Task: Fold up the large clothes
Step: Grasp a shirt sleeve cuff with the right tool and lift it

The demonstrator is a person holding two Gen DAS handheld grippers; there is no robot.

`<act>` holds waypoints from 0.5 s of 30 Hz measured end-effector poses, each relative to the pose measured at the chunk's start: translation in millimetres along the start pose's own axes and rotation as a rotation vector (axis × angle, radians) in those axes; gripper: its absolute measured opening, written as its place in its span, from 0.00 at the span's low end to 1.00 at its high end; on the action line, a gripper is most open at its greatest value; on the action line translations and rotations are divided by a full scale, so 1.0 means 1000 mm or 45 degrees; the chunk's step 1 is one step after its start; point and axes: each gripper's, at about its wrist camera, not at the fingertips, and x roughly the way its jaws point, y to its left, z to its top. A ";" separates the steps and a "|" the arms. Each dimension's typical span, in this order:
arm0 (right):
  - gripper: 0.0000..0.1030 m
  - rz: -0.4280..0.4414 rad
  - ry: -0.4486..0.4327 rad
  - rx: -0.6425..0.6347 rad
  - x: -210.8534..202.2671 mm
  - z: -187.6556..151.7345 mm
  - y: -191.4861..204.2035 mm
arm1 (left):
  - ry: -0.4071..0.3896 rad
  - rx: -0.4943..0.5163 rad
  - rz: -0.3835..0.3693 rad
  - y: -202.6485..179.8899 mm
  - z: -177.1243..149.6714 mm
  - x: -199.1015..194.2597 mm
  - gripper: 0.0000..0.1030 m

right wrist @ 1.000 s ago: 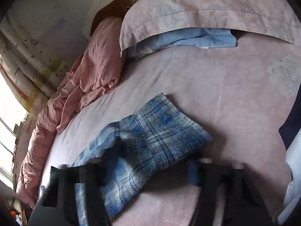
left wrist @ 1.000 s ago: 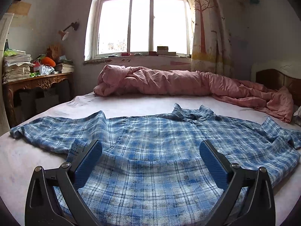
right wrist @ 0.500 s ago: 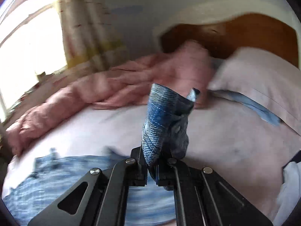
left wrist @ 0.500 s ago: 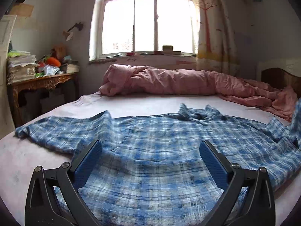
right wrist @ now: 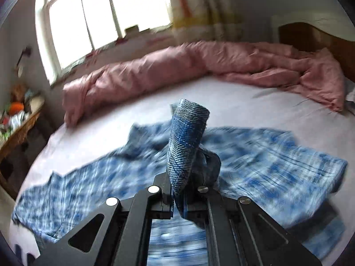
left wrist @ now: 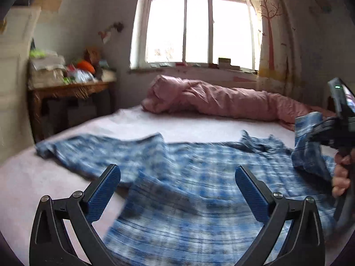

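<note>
Soft woven plaid cloth shirt [right wrist: 188, 141], matt pink cloth bedsheet [left wrist: 177, 124], crumpled pink quilt [left wrist: 213, 99], carved wooden side table [left wrist: 71, 88].

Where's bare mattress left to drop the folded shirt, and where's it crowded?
Bare sheet: the strip between the plaid shirt and the pink duvet, and the near-left corner beside the shirt's spread sleeve. Crowded: the bed's middle under the shirt, the far edge under the duvet, and the right side, where the right gripper holds the other sleeve up.

Bright window [left wrist: 199, 28], seemingly cluttered wooden side table [left wrist: 71, 88].
</note>
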 end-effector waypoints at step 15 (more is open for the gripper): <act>0.06 0.037 0.098 -0.149 0.070 -0.044 0.080 | 0.045 -0.169 -0.010 0.026 0.005 0.008 1.00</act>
